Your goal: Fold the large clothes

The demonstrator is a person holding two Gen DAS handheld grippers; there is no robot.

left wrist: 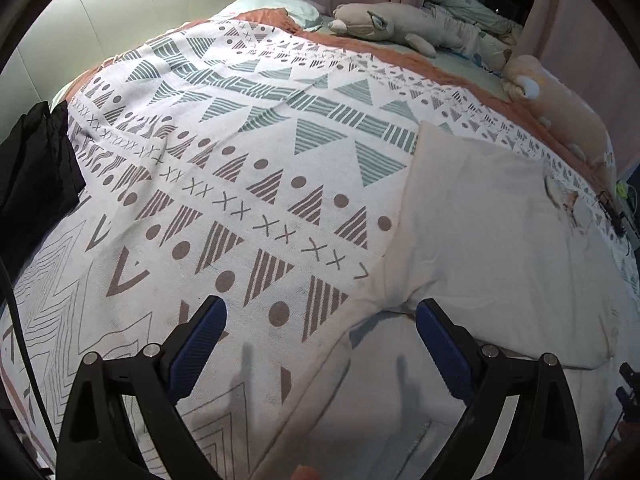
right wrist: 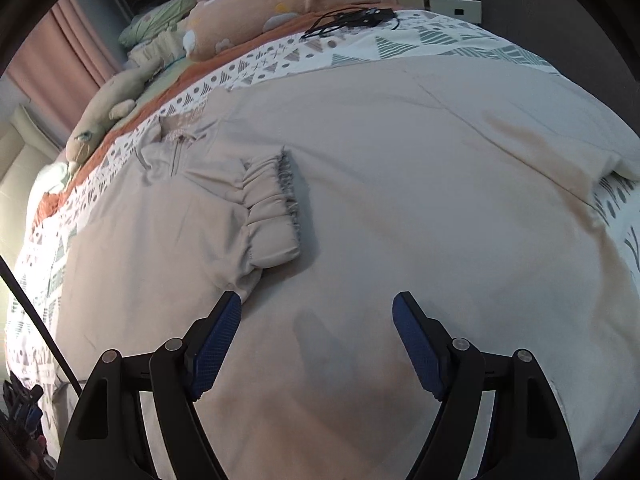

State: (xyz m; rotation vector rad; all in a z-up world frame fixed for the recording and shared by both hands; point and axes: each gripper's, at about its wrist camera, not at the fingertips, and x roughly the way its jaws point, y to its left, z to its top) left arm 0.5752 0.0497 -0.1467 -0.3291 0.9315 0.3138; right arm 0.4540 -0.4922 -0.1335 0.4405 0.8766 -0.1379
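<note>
A large beige jacket [right wrist: 400,168] lies spread flat on the patterned bedspread [left wrist: 240,168]. One sleeve is folded across its body, and the gathered cuff [right wrist: 272,216] rests near the middle. The collar with its zip [right wrist: 176,148] points toward the far left. My right gripper [right wrist: 318,312] hovers open just above the jacket's body, below the cuff, with nothing between its blue pads [right wrist: 218,344]. In the left wrist view the jacket [left wrist: 480,240] fills the right side. There my left gripper [left wrist: 320,316] hangs open over the jacket's near edge, holding nothing.
Two plush toys [left wrist: 392,24] [left wrist: 560,96] lie along the far side of the bed. A black garment [left wrist: 36,168] hangs at the left edge. Black cables [right wrist: 348,20] rest on the bedspread beyond the jacket. A padded headboard [left wrist: 120,4] stands behind.
</note>
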